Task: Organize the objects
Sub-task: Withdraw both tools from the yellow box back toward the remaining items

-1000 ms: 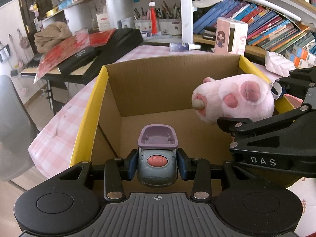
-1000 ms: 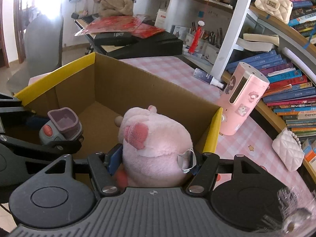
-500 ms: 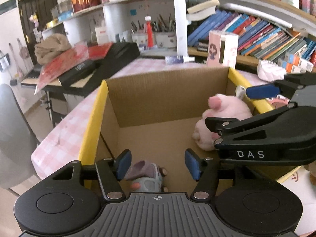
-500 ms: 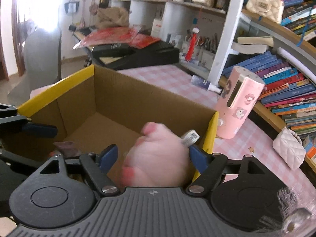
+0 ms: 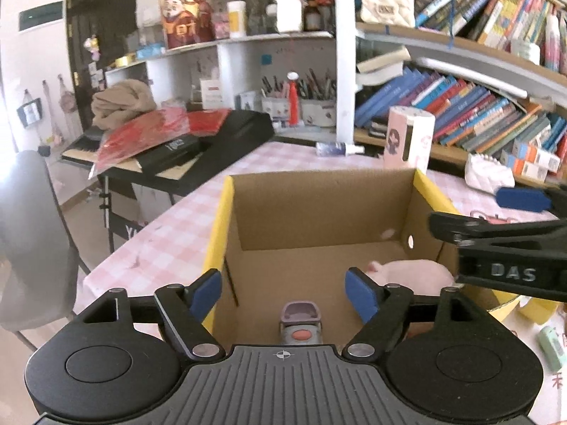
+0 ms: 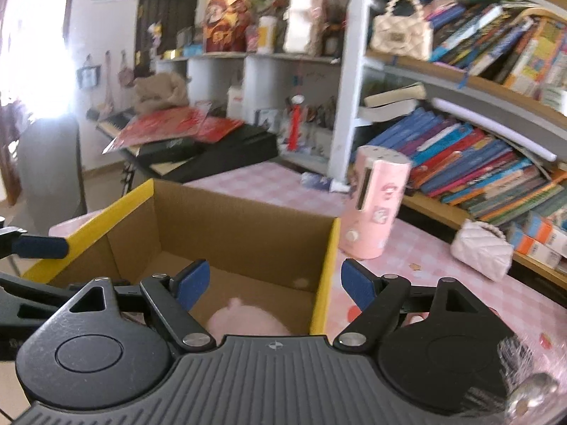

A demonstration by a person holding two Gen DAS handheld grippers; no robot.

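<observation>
- Now the left tongs stand spread wide above the near end of the cardboard box, with nothing between their blue pads.
- Right below them, the small grey toy with a purple top and a red button lies on the box floor, close to the near wall.
- The pink plush toy lies on the box floor too, toward the right-hand wall, well apart from the grey toy.
- From the right wrist view, the right tongs are likewise spread and hold nothing; they hover over the box's yellow-edged right wall, with the plush low in the box beneath them.
- The box sits on a table covered in pink checked cloth.
- Beyond the box's far right corner stands a tall pink container, and a white quilted purse lies further right on the cloth.
- Behind them runs a bookshelf crowded with books, and a small spray bottle lies on its side near the shelf post.
</observation>
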